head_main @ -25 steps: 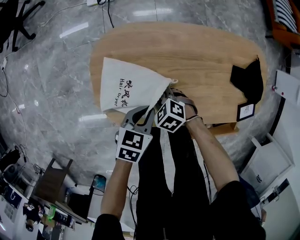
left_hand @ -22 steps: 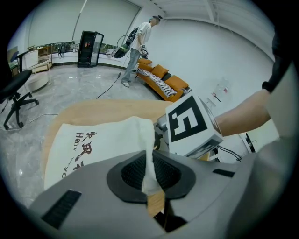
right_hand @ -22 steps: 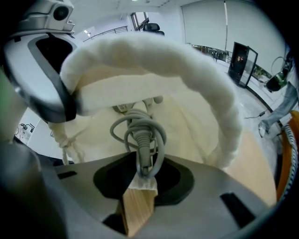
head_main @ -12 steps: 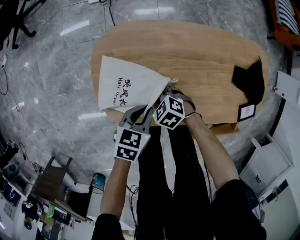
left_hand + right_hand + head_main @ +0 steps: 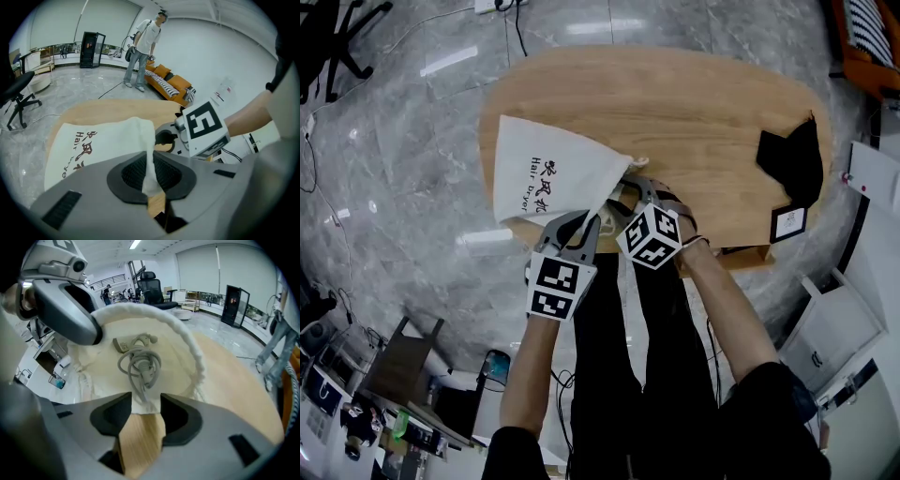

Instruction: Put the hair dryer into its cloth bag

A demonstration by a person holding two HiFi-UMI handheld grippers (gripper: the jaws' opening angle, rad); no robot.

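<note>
The white cloth bag (image 5: 546, 176) printed "Hair Dryer" lies on the oval wooden table (image 5: 712, 112), its mouth toward me. My left gripper (image 5: 581, 228) is shut on a fold of the bag's rim (image 5: 149, 159) and holds it up. In the right gripper view the mouth gapes, and a coiled grey cord (image 5: 139, 365) with its plug lies inside; the dryer's body is hidden. My right gripper (image 5: 145, 409) has just been opening. The bag's lower edge and the cord's end sit between its jaws, which stand apart. It is at the mouth (image 5: 623, 194), just right of the left gripper (image 5: 65, 310).
A black cloth (image 5: 794, 157) and a small card (image 5: 788, 224) sit at the table's right end. In the left gripper view a person (image 5: 143, 47) stands far off by an orange sofa (image 5: 171, 82), and an office chair (image 5: 18, 98) stands on the floor at left.
The right gripper's jaws have widened and it has drawn back slightly from the bag's mouth, toward me. The left gripper keeps its hold in the same place.
</note>
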